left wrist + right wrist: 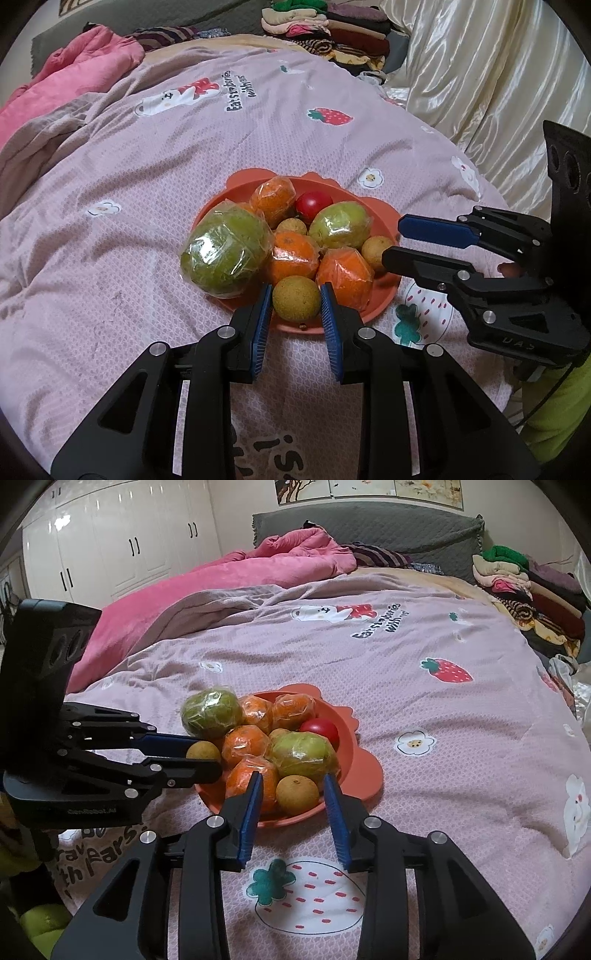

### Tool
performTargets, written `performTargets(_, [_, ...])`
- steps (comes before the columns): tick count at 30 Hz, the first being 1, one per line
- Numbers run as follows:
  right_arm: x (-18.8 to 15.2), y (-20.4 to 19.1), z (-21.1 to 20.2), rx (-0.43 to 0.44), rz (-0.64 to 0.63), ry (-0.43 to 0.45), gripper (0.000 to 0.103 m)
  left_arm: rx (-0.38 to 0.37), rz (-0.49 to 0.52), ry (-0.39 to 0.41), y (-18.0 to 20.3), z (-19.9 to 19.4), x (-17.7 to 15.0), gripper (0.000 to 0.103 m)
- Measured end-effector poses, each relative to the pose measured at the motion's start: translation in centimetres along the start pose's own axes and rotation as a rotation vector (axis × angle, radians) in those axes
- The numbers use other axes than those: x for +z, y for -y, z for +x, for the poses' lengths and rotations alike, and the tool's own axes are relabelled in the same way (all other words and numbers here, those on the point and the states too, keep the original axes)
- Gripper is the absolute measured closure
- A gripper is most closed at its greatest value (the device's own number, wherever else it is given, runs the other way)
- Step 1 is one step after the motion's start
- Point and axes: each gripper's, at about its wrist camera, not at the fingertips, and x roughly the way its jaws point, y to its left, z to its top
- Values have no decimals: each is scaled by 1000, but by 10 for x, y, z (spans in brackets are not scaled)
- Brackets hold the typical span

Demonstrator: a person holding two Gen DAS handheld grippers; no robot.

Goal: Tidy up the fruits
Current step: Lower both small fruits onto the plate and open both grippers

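Observation:
An orange plate (236, 179) (360, 775) on the bed holds wrapped oranges (293, 254), two wrapped green fruits (225, 254) (303, 753), a red tomato (313, 205) and small brown round fruits. My left gripper (295, 301) is shut on a small brown fruit (295, 299) at the plate's near rim; it shows in the right wrist view (203, 751) too. My right gripper (293, 794) is open, its fingers either side of another small brown fruit (297, 794) without touching it; it also shows in the left wrist view (397, 240).
The plate sits on a pink printed bedspread (147, 206). A pink quilt (236, 579) lies bunched at the far side. Folded clothes (325, 26) are stacked near the headboard. A cream satin curtain (480, 74) hangs on the right. White wardrobes (110, 539) stand behind.

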Motion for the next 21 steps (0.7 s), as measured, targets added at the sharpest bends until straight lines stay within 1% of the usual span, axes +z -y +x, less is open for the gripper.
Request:
performTargets(3, [1, -1, -3, -3, 0, 7, 67, 1, -1, -2, 0, 0, 0, 84])
performTargets(14, [1, -2, -10, -10, -1, 18, 64, 2, -4, -2, -1, -1, 1, 84])
performTargets(16, [1, -1, -11, -13, -2, 20, 59, -1, -5, -1, -1, -2, 1, 84])
performTargets(21, [1, -1, -13, -17, -2, 20, 57, -1, -7, 8, -1, -4, 2, 84])
